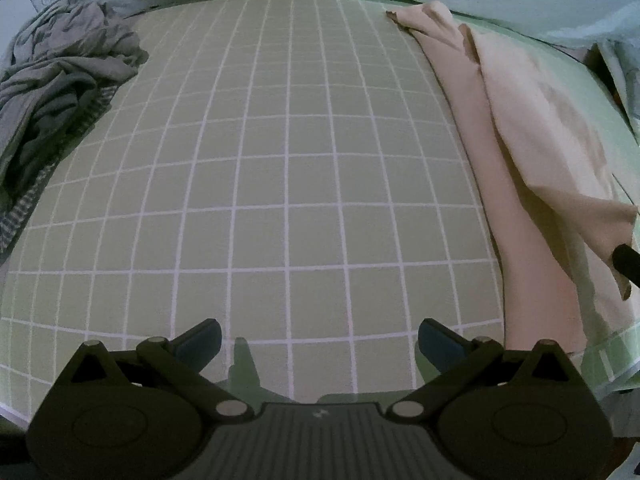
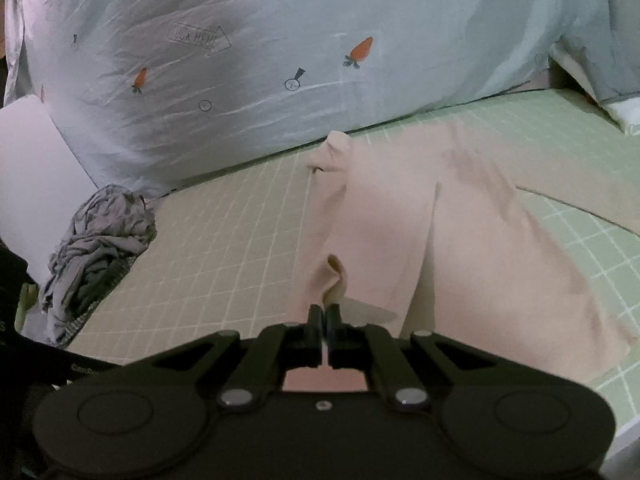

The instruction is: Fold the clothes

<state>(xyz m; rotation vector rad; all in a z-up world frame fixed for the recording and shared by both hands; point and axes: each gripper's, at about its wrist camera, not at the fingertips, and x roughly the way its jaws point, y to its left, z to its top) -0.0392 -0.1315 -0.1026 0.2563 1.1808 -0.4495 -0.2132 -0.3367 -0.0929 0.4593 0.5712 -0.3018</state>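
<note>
Through the left wrist camera I see my left gripper (image 1: 319, 338) with its jaws spread wide and nothing between them, poised over bare green grid mat (image 1: 280, 184). A crumpled grey pile of clothes (image 1: 60, 80) sits at the far left edge of the mat, with a bit of striped fabric showing under it. The pink garment (image 1: 520, 168) lies along the right side of the mat, stretching from the far edge toward me, one corner lifted up at the right where a dark finger of the other tool (image 1: 628, 262) meets it. Switching to the right wrist camera, my right gripper (image 2: 325, 322) has its jaws closed tight on a bunched fold of the pink garment (image 2: 460, 240), which rises into the pinch just ahead of the fingertips (the rest spreads flat over the mat (image 2: 224, 240) ahead and to the right). The grey pile (image 2: 96, 248) is off to the left, well apart from the pink cloth. Behind the mat a pale blue quilt with carrot prints (image 2: 280, 60) is heaped up.
</note>
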